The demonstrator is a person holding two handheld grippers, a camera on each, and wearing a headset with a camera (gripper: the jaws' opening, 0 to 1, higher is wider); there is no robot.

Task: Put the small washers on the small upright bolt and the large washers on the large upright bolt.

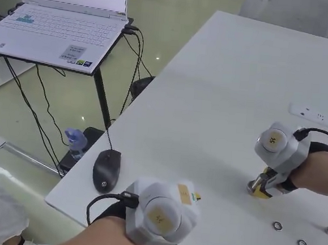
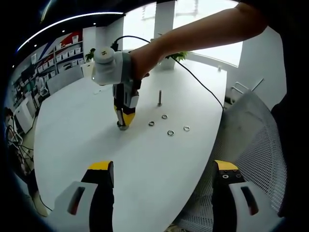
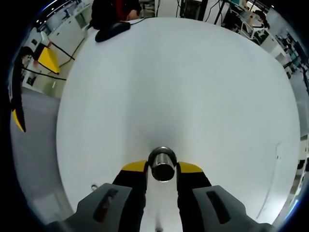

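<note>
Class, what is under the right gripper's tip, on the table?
A metal bolt, clamped in the right gripper's jaws, on the white table; anything beneath it is covered.

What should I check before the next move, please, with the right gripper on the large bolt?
1. Grip: the right gripper is shut on the large bolt: ok.
2. The large bolt stands square on the table: cannot tell.
3. The small bolt is upright: ok.
4. Four washers lie flat and loose, apart from both bolts: ok.
5. The left gripper is open and holds nothing: ok.
6. Which washers are small and which large: cannot tell.
</note>
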